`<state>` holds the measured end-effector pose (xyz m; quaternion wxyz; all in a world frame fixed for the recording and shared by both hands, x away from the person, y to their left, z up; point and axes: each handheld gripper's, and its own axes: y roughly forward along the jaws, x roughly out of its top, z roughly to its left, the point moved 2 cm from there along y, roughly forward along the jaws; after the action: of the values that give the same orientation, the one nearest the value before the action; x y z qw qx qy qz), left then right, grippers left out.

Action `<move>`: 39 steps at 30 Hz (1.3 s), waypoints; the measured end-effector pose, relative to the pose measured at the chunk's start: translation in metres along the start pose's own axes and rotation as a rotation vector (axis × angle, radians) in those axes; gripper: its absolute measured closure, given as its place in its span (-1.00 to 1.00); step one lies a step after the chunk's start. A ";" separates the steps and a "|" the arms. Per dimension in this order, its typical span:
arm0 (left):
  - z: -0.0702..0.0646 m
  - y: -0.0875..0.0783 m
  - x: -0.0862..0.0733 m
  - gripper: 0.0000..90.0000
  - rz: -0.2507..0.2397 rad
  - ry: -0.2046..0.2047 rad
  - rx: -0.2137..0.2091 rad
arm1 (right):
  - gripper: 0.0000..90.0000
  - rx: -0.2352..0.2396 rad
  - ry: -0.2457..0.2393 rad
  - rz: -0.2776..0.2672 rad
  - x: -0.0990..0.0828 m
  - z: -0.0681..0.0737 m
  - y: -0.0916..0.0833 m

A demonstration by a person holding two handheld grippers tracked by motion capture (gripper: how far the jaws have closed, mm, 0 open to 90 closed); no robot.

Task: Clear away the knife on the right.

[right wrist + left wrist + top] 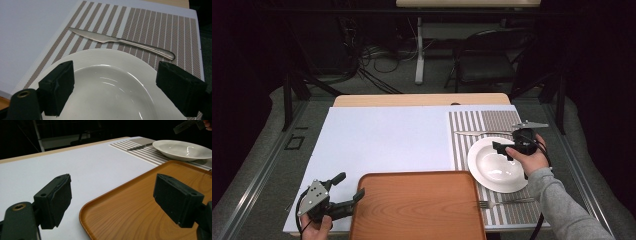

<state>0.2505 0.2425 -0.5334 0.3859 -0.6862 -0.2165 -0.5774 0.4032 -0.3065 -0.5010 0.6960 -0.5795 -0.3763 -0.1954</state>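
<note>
A white plate [498,165] was seen on the striped placemat [477,125] at the right of the table, just beyond the right far corner of the wooden tray [419,207]. The right gripper [502,148] was held above the plate's far right rim, its jaws spread wide with nothing gripped. A knife [120,41] lay on the mat just beyond the plate, a fork [504,202] on its near side. At the near left, the left gripper [348,187] was held open and empty at the tray's left corner.
</note>
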 end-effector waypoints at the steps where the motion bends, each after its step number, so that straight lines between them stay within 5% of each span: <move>1: 0.000 0.000 0.000 -0.66 -0.002 -0.001 0.001 | -0.67 0.000 0.005 0.004 0.000 -0.001 0.002; 13: 0.001 0.000 -0.001 -0.66 0.004 -0.005 0.001 | -0.68 -0.027 0.032 0.019 0.013 -0.015 0.015; 17: 0.002 0.001 -0.001 -0.66 0.004 -0.009 0.000 | -0.67 -0.051 0.004 0.046 0.016 -0.018 0.024; 26: 0.003 0.001 -0.001 -0.66 0.006 -0.012 0.002 | -0.67 -0.069 0.003 0.095 0.025 -0.016 0.043; 33: 0.003 0.002 -0.002 -0.66 0.009 -0.010 -0.003 | -0.67 -0.054 0.035 0.094 0.034 -0.015 0.057; 39: 0.003 0.002 -0.002 -0.66 0.008 -0.012 -0.002 | -0.67 -0.087 0.038 0.094 0.042 -0.015 0.067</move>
<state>0.2534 0.2437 -0.5363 0.3862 -0.6910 -0.2155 -0.5718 0.4822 -0.2969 -0.5148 0.6858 -0.6224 -0.3263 -0.1894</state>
